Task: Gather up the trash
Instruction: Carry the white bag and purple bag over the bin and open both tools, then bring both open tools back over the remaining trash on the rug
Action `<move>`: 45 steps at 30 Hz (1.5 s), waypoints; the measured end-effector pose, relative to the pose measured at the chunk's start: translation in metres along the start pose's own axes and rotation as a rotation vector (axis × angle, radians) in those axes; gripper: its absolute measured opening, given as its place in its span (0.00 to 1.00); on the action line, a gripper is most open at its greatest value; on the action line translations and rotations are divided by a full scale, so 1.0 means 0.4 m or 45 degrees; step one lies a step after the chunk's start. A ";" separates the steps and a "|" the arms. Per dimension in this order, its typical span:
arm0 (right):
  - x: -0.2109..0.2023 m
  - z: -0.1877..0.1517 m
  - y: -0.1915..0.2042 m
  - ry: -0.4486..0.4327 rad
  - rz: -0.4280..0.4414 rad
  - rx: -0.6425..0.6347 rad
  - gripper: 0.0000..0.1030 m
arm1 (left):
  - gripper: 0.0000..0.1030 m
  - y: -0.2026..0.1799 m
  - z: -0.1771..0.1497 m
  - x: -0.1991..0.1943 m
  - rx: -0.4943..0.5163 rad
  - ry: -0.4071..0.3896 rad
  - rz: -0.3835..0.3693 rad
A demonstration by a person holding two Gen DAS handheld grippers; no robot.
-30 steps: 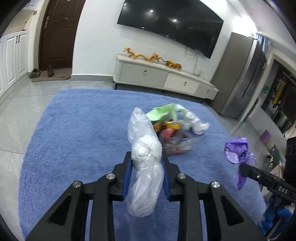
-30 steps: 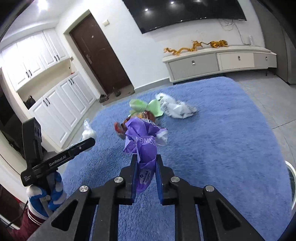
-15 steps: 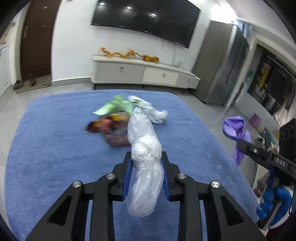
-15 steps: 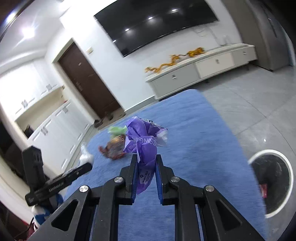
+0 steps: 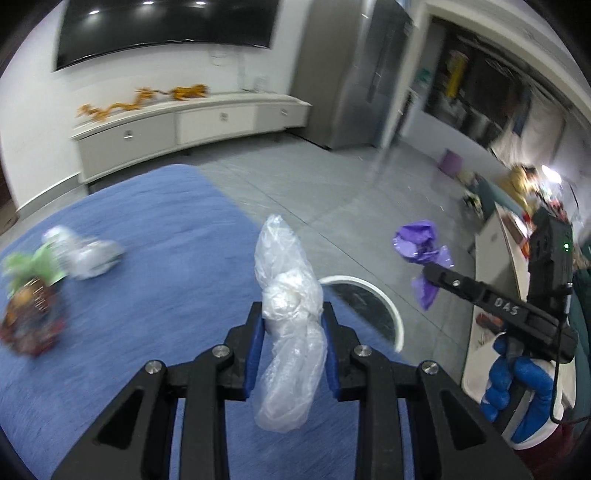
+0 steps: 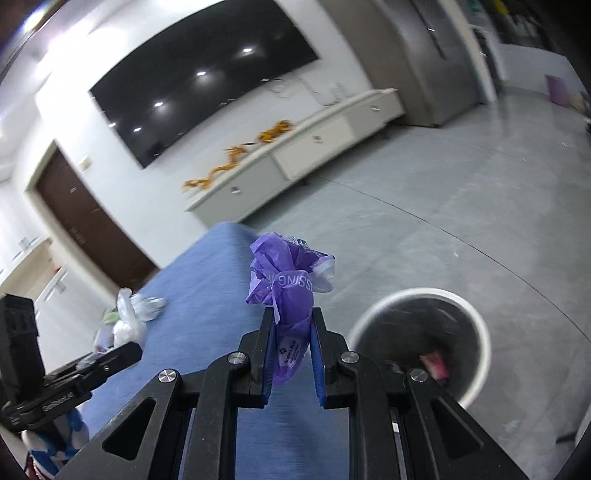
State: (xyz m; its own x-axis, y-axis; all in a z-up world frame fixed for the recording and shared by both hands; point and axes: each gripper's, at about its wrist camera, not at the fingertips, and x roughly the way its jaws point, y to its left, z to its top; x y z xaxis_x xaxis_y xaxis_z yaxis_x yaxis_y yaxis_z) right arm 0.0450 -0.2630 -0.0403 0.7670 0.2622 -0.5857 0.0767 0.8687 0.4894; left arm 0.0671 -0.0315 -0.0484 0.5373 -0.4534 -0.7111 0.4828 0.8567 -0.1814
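Note:
My left gripper (image 5: pixel 292 314) is shut on a clear crumpled plastic bag (image 5: pixel 290 302) and holds it above the blue rug (image 5: pixel 147 258), close to the white-rimmed trash bin (image 5: pixel 384 306). My right gripper (image 6: pixel 292 321) is shut on a purple plastic wrapper (image 6: pixel 288 284) and holds it just left of the bin (image 6: pixel 476 321), which has a pink item inside. The right gripper with the purple wrapper (image 5: pixel 421 247) also shows in the left wrist view. More trash lies on the rug: a white bag (image 5: pixel 85 251), a green wrapper (image 5: pixel 33 264) and a red-orange packet (image 5: pixel 31 317).
A white TV cabinet (image 5: pixel 184 125) stands along the far wall under a wall TV (image 5: pixel 166 29). Grey tiled floor (image 6: pixel 461 206) surrounds the rug. A grey fridge (image 5: pixel 354 74) stands at the right. A dark door (image 6: pixel 88 218) is at the left.
Both grippers have swung right with their loads, from over the rug's trash pile toward the trash bin. The pile now sits at the far left of both views.

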 end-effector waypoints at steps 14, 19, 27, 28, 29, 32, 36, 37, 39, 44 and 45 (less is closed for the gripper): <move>0.088 -0.013 -0.195 0.097 -0.190 0.110 0.16 | 0.27 -0.198 0.097 0.295 0.069 0.204 -0.122; 0.123 -0.002 -0.229 0.127 -0.227 0.113 0.18 | 0.28 -0.224 0.116 0.366 0.022 0.248 -0.154; 0.140 0.011 -0.263 0.127 -0.337 0.120 0.39 | 0.64 -0.242 0.124 0.408 -0.045 0.231 -0.188; 0.141 0.012 -0.262 0.131 -0.344 0.113 0.39 | 0.64 -0.247 0.122 0.411 -0.048 0.233 -0.177; 0.142 0.015 -0.264 0.132 -0.345 0.111 0.39 | 0.64 -0.248 0.120 0.408 -0.050 0.229 -0.171; 0.132 0.019 -0.248 0.112 -0.355 0.102 0.41 | 0.64 -0.247 0.114 0.382 -0.067 0.199 -0.138; 0.111 0.026 -0.205 0.083 -0.375 0.052 0.43 | 0.64 -0.228 0.112 0.306 -0.069 0.091 -0.035; 0.105 0.029 -0.190 0.072 -0.376 0.042 0.44 | 0.64 -0.225 0.112 0.288 -0.067 0.065 -0.007; 0.082 0.033 -0.159 0.040 -0.383 0.019 0.46 | 0.64 -0.215 0.114 0.251 -0.070 0.009 0.054; 0.025 0.048 -0.074 -0.050 -0.388 -0.036 0.50 | 0.65 -0.163 0.102 0.148 -0.116 -0.117 0.188; 0.016 0.049 -0.059 -0.064 -0.387 -0.050 0.51 | 0.65 -0.155 0.099 0.130 -0.122 -0.136 0.207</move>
State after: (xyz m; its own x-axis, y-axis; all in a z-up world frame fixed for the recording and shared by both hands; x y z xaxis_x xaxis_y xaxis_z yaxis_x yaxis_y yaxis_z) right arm 0.0607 -0.2900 -0.0429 0.7436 -0.0322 -0.6678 0.2832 0.9200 0.2710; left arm 0.0922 -0.1180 -0.0472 0.6758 -0.3262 -0.6609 0.3185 0.9379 -0.1373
